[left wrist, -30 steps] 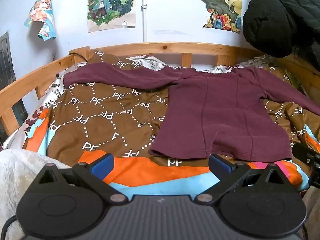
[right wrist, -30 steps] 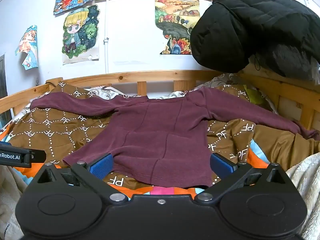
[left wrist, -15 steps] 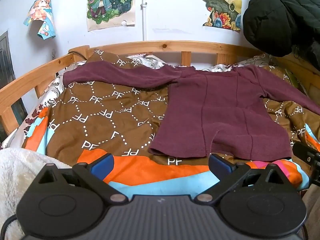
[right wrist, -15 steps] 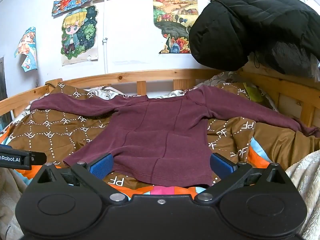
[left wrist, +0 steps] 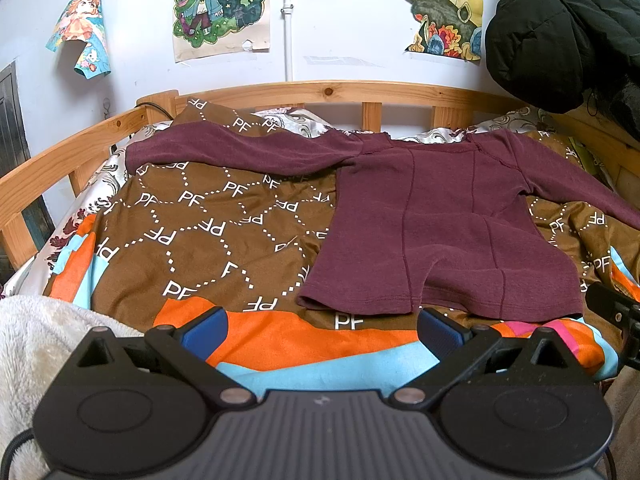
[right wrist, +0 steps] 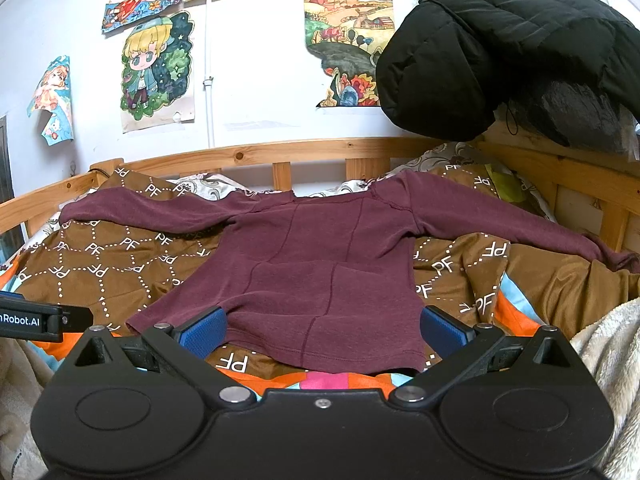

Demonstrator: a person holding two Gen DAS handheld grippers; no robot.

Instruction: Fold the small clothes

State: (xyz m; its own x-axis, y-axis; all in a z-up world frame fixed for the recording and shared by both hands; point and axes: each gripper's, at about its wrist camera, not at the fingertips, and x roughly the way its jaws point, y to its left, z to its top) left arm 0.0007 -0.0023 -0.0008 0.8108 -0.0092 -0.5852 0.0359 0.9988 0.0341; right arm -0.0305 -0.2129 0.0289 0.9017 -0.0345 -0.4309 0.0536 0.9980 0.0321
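A maroon long-sleeved top [left wrist: 440,232] [right wrist: 320,276] lies flat on the bed, both sleeves spread out sideways and its hem toward me. My left gripper [left wrist: 322,326] is open and holds nothing; it hovers in front of the hem, off the top's left corner. My right gripper [right wrist: 322,326] is open too, just before the middle of the hem, blue pads [right wrist: 204,330] on either side of it. A piece of the left gripper [right wrist: 32,318] shows at the left edge of the right wrist view, and part of the right gripper [left wrist: 616,312] at the right edge of the left wrist view.
A brown, orange and blue patterned quilt [left wrist: 208,232] covers the bed. A wooden rail [left wrist: 332,90] [right wrist: 280,152] runs around it. A black padded jacket [right wrist: 508,44] hangs at the right. White fleece blankets [left wrist: 36,340] [right wrist: 608,344] lie at the near corners.
Both grippers have shifted very slightly; the top lies as it did and both stay open.
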